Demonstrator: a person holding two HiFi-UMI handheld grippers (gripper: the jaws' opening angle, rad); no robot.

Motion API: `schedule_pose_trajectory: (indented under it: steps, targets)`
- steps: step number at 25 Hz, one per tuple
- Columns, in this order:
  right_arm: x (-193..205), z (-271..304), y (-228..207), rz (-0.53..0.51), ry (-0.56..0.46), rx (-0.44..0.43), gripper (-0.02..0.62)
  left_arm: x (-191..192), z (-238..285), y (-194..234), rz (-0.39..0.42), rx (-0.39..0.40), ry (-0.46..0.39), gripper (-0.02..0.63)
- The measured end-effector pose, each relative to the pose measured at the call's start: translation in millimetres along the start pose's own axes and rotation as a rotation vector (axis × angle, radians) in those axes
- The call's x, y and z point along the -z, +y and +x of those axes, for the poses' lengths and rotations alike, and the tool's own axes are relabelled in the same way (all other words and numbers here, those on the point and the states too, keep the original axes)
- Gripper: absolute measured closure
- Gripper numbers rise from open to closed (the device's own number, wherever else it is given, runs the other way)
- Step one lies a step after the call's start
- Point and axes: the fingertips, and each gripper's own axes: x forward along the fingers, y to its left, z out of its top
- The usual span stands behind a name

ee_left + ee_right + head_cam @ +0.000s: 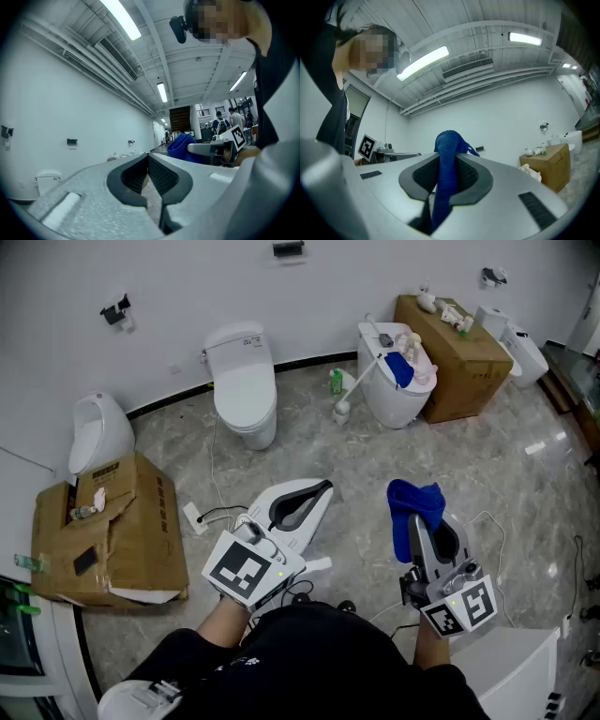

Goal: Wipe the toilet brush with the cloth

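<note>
The left gripper (323, 489) sat clenched on nothing, seemingly free to steady the toilet brush (361, 382), which leaned well off at 12 o'clock against a white fixture (389, 409), slim white handle up, head on the floor. At the left gripper's 3 o'clock, the right gripper (424, 526) pinched 1 crumpled blue cloth (413, 502), apparently ready for wiping.

Mock bathrm/test lab: toilet (244, 390), 2nd toilet (389, 407), urinal (97, 432), cardboard boxes (141, 521), marble floor (328, 457).

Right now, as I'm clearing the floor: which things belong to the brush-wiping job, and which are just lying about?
Job: blue cloth, gripped by right gripper; toilet brush; left gripper, shut, empty.
Lying about: green bottle; torn cardboard box; urinal; middle toilet.
</note>
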Motion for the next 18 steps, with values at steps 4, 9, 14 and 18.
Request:
schedule_pose_trajectory:
  steps: [4,9,14,18]
  targets:
    - [5,2,1,0.003,0.007,-0.002,0.532,3,-3,2,0.008,-0.004,-0.007,0.600]
    - [9,4,2,0.006,0.009,0.022,0.531,7,-10,3,0.023,-0.006,0.000,0.600]
    - [13,7,9,0.041,-0.026,0.042,0.531,11,-21,6,0.019,0.008,0.006,0.601]
    - [17,15,17,0.054,-0.031,0.054,0.531,12,-32,15,0.025,0.012,0.018,0.601]
